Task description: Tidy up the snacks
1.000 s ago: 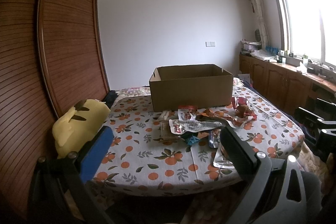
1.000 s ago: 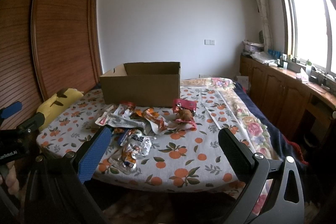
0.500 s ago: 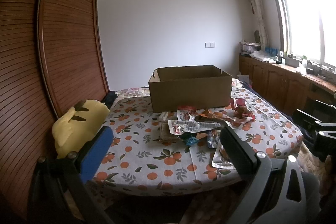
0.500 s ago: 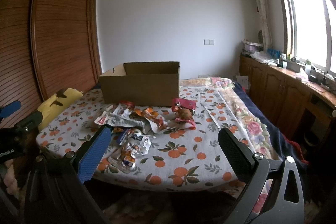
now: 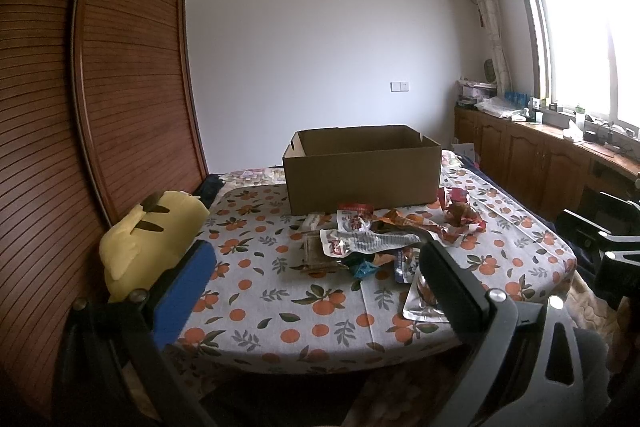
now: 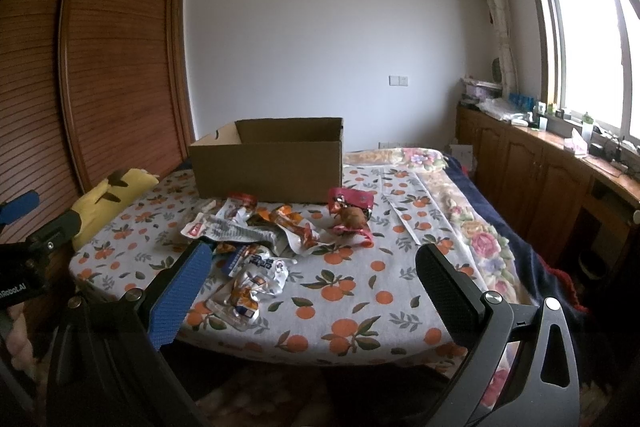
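Observation:
Several snack packets (image 5: 372,241) lie in a loose pile on the orange-patterned cloth (image 5: 280,291), in front of an open cardboard box (image 5: 362,171). In the right wrist view the pile (image 6: 256,239) and the box (image 6: 268,163) show too, with a red packet (image 6: 350,205) at the pile's right end. My left gripper (image 5: 316,263) is open and empty, held short of the near edge of the cloth. My right gripper (image 6: 312,267) is open and empty, also short of the near edge.
A yellow plush toy (image 5: 148,247) lies at the left edge of the bed, by the wooden wardrobe (image 5: 120,87). Wooden cabinets (image 6: 540,179) run under the window on the right. A floral blanket (image 6: 480,239) covers the bed's right side.
Both views have shifted only slightly; the pile and the box sit a touch lower and closer. Both grippers stay open and empty.

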